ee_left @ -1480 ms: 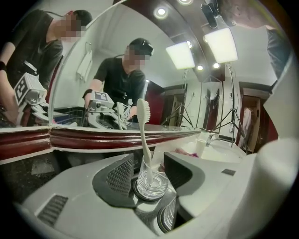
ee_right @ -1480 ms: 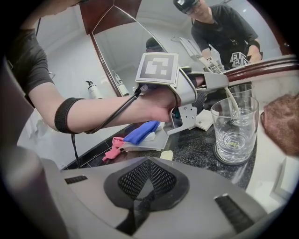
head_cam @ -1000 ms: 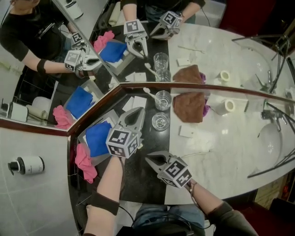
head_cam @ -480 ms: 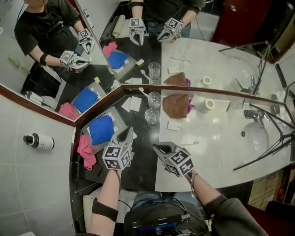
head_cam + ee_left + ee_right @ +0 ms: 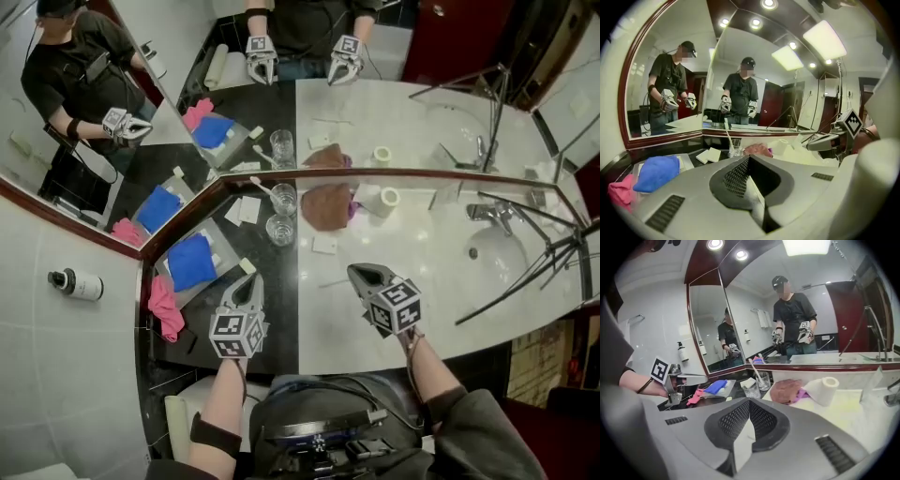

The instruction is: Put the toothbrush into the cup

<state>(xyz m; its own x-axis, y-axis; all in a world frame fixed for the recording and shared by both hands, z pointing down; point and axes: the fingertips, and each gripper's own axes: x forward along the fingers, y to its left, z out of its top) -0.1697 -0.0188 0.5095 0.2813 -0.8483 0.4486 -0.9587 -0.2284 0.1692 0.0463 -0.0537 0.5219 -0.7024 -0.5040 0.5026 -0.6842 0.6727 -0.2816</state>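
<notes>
White plastic toothbrush (image 5: 263,187) stands tilted in a clear glass cup (image 5: 284,200) at the back edge of the black-and-white marble worktop (image 5: 422,246), against the mirror. A second clear glass (image 5: 279,231) sits just in front of it, and a brown cloth (image 5: 325,204) lies beside them. Left gripper (image 5: 249,281) and right gripper (image 5: 355,272) both have jaws together. They hang near the front edge, well apart from the cup.

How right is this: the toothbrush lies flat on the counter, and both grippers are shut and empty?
One error: the toothbrush stands in the glass nearest the mirror, as the head view shows. The left gripper and right gripper are shut and empty.
</notes>
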